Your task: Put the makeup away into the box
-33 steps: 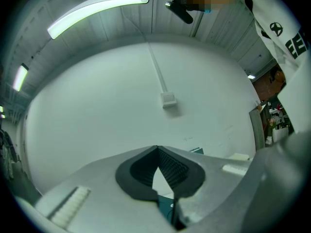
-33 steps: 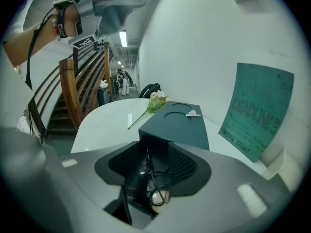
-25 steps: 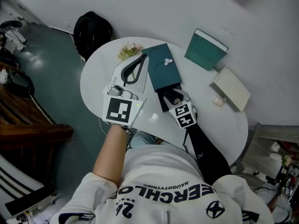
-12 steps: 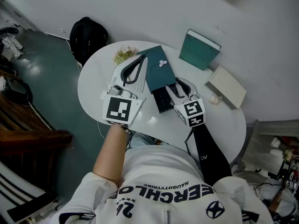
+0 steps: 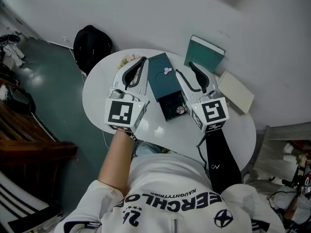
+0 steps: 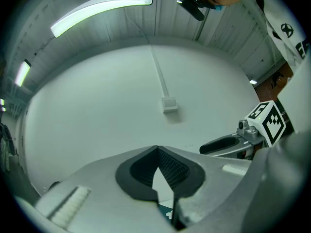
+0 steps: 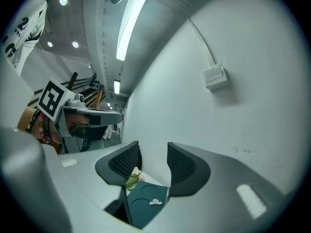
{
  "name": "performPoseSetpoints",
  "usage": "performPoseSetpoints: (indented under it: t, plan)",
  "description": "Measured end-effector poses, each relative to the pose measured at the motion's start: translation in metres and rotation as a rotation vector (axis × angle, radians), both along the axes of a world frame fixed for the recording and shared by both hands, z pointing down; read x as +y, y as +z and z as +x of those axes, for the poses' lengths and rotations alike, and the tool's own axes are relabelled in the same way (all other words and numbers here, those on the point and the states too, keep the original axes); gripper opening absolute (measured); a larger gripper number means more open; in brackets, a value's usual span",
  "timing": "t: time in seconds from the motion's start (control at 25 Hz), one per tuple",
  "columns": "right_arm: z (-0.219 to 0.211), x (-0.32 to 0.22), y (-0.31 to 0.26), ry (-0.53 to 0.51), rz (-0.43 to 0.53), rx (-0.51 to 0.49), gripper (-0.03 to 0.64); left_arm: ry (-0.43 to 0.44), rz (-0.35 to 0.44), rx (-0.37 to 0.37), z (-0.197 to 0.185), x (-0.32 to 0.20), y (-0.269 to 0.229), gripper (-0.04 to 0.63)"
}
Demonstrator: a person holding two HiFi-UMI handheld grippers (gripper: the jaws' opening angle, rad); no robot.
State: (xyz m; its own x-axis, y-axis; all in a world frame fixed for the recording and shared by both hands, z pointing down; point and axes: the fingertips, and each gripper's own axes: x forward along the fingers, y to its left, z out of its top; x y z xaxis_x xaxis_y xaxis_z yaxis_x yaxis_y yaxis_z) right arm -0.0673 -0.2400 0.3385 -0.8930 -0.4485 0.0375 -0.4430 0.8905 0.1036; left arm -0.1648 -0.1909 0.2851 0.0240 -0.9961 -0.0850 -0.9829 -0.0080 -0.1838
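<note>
Right gripper (image 5: 184, 68) hangs empty, jaws half apart. Left gripper (image 5: 143, 60) is pinched closed on nothing. Between them the teal box (image 5: 163, 74) has its drawer (image 5: 170, 105) pulled out, with 1 small round makeup piece (image 5: 181, 109) inside, so likely only closing remains. The table (image 5: 97, 81) edge lies just outside the left gripper, and a teal book (image 5: 204, 52) sits beyond the right.

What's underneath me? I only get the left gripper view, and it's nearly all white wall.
Observer: A round white table, with a dark teal box lying on it.
Operator: Is the box open?
Observer: Its black drawer is pulled out, with a small round thing inside.
Operator: Is my other hand holding something?
Observer: No, the right gripper has its fingers apart, with nothing gripped.
</note>
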Motion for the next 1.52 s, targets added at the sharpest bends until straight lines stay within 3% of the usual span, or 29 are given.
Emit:
performPoseSetpoints:
  t: [0.28,0.44,0.72,1.16,1.52]
  plan:
    - [0.008,-0.002,-0.004,0.033,-0.007,-0.022,0.221,0.013,0.007,-0.005,0.003,0.006,-0.004,0.0]
    - [0.038,-0.014,-0.005,0.103,-0.011,-0.031,0.219,0.055,0.004,-0.016,0.021,-0.004,-0.002,0.0]
    - [0.112,-0.034,-0.004,0.277,-0.014,-0.033,0.219,0.191,-0.003,-0.01,0.076,-0.036,0.003,0.0]
    - [0.241,-0.035,0.001,0.539,-0.017,-0.013,0.219,0.448,-0.008,0.005,0.195,-0.073,0.011,0.0]
    - [0.272,-0.032,0.011,0.604,-0.036,-0.004,0.218,0.517,-0.009,0.001,0.231,-0.077,0.014,0.0]
